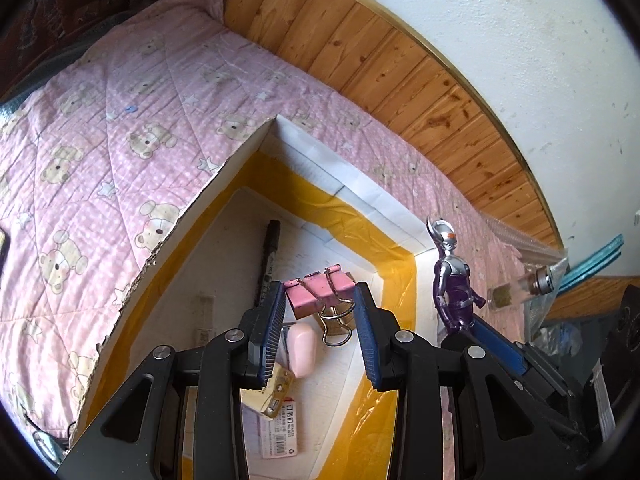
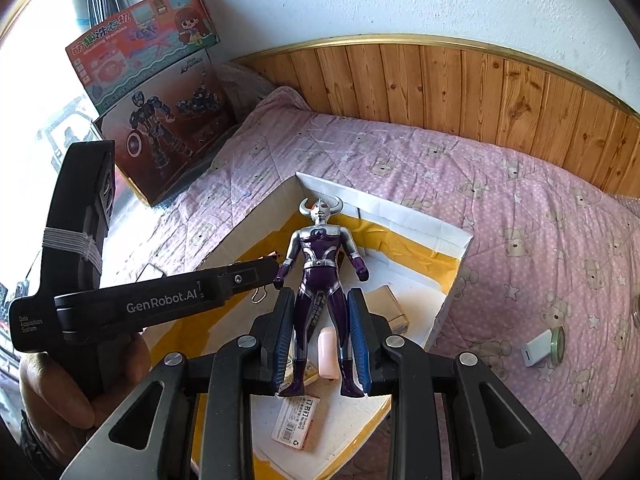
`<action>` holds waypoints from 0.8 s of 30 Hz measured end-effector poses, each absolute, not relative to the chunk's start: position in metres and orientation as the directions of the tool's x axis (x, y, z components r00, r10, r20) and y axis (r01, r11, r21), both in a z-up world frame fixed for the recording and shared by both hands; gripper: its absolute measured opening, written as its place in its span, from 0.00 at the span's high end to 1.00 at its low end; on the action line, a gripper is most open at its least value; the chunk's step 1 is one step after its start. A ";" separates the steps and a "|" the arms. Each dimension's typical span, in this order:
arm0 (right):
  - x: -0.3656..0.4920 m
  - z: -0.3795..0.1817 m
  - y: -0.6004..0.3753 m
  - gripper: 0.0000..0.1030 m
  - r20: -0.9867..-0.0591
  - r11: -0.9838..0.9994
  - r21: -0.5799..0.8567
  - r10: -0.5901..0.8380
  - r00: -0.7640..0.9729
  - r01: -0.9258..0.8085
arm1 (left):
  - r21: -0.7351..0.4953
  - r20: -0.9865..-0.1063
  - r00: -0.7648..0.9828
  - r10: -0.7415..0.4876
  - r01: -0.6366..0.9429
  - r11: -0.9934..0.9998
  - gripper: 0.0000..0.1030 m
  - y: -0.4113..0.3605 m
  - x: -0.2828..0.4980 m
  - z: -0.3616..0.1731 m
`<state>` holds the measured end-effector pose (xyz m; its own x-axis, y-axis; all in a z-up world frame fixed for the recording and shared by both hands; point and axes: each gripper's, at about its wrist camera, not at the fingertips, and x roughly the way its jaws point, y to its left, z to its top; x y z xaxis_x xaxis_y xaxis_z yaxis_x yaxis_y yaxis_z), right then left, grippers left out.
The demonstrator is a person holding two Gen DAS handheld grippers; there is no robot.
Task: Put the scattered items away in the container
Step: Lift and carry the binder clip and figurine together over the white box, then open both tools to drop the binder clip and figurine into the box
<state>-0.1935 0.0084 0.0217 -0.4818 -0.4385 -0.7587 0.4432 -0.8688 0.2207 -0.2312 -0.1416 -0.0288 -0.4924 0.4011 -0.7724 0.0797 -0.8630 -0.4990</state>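
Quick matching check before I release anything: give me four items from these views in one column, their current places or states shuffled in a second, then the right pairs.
Items:
1. pink binder clip
2. purple action figure
3. black marker
4. white charger

Places or states:
A. lying on the pink quilt, outside the box
B. clamped by its legs in the right gripper
C. lying on the floor of the box
D. between the pads of the left gripper, above the box

Pairs: 1-D, 2-B, 3-C, 4-A
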 end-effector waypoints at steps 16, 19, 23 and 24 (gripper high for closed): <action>-0.231 -0.006 -0.039 0.72 -0.861 -0.881 0.164 -0.347 -0.371 0.443 | -0.441 -0.831 -0.442 0.337 0.156 -0.884 0.65 -0.151 -0.249 -0.052; -0.244 -0.013 -0.042 0.72 -0.877 -0.894 0.165 -0.326 -0.352 0.417 | -0.412 -0.850 -0.425 0.310 0.172 -0.895 0.64 -0.151 -0.252 -0.059; -0.260 -0.021 -0.045 0.72 -0.891 -0.909 0.171 -0.307 -0.334 0.380 | -0.388 -0.868 -0.407 0.286 0.192 -0.902 0.64 -0.153 -0.256 -0.068; -0.264 -0.022 -0.046 0.72 -0.893 -0.911 0.176 -0.307 -0.329 0.373 | -0.383 -0.870 -0.403 0.283 0.192 -0.904 0.64 -0.153 -0.257 -0.070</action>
